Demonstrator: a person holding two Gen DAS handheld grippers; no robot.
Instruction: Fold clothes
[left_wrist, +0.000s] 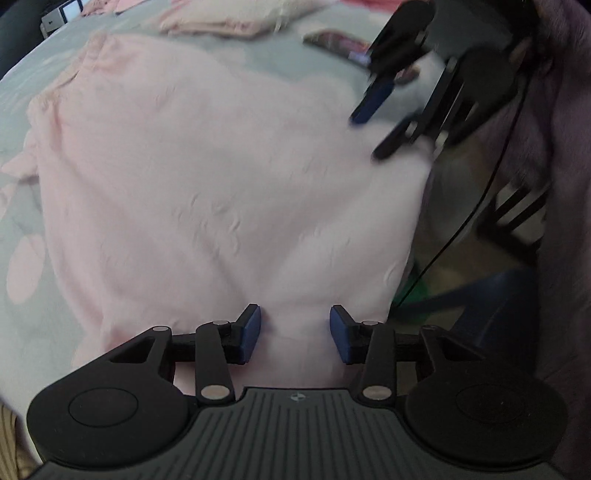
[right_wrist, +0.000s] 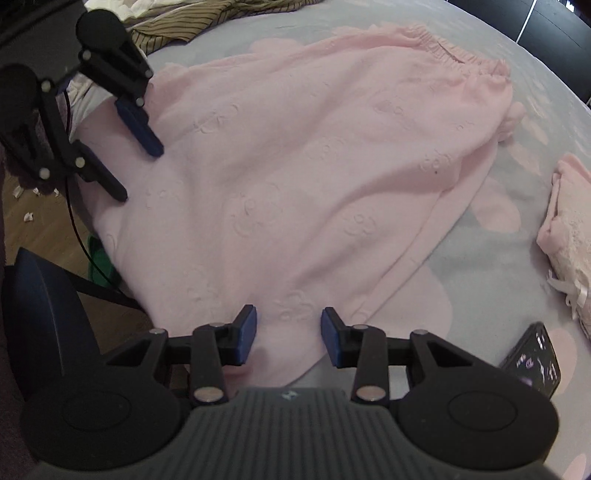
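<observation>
**Left wrist view: pink garment flat on a bed, jaws apart on both sides**

Showed the pink garment spread wide over a grey-green bedspread printed with pale pink patches, one edge reaching the side of the bed. Held the left gripper low over that edge, blue pads spread, cloth lying in the gap but pressed from neither side. Caught the right gripper at upper right, blurred, fingers likewise parted above a corner of the garment. Took in, past the bed's side, a black cable and a blue chair, both soft with blur. Picked up a folded pink pile at the far end of the bed.

From the right wrist, gave what the other view missed: a gathered waistband at the garment's far end, a raised flower pattern in the cloth, a dark phone lying on the bedspread just beside the right jaws. Added a striped brown cloth heaped at the top, a wooden floor dotted with white scraps, and something green by the bed's side. Showed the right gripper's pads parted over the garment's near hem, nothing clamped. Placed the left gripper at upper left, fingers apart, tips at the garment's edge; could not tell whether touching.
</observation>
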